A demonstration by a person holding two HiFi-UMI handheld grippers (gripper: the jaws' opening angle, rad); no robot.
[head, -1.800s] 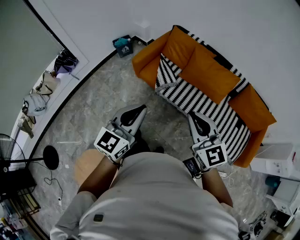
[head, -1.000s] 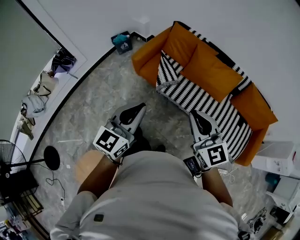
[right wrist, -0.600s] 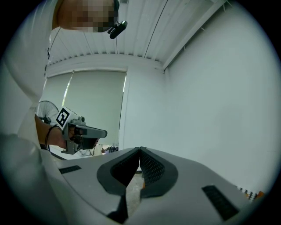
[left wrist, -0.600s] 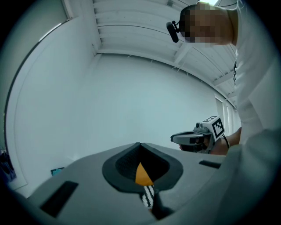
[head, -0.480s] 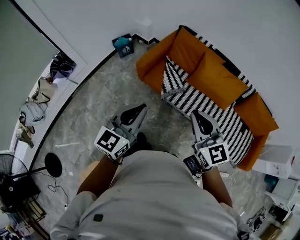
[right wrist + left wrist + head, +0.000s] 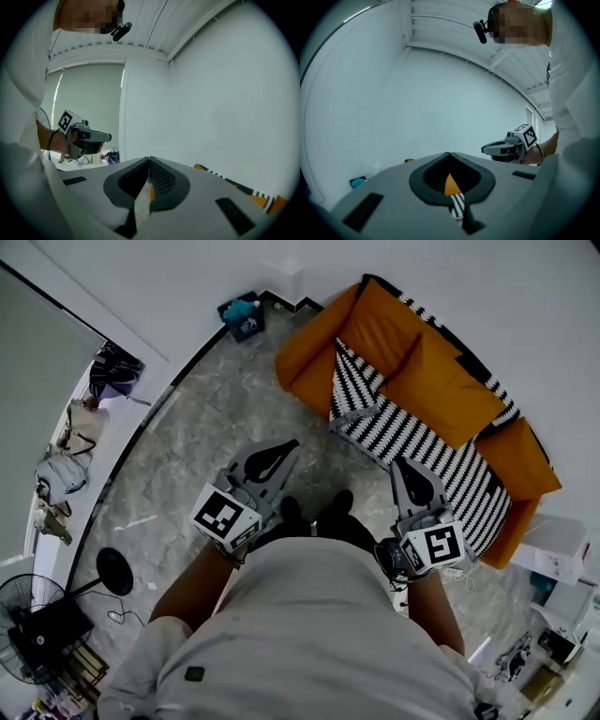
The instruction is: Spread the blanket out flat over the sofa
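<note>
The orange sofa (image 6: 441,390) stands against the far wall. A black-and-white striped blanket (image 6: 412,442) lies over its seat, backrest top and front, hanging toward the floor. I hold both grippers close to the body, away from the sofa. The left gripper (image 6: 289,444) hovers above the marble floor, shut and empty; the left gripper view shows its jaws (image 6: 449,154) meeting, with sofa and blanket far off through the gap. The right gripper (image 6: 405,463) points at the blanket's front edge, also shut and empty, its jaws (image 6: 149,159) closed in its own view.
A blue bin (image 6: 242,317) sits by the wall left of the sofa. Bags (image 6: 61,474) lie along the doorway at left, with a fan (image 6: 28,634) and a round stand base (image 6: 114,570) below them. White boxes (image 6: 553,549) stand right of the sofa.
The person has shifted and the view has turned a little; dark shoes now show between the grippers. Both grippers stay shut and keep their places near the body.
</note>
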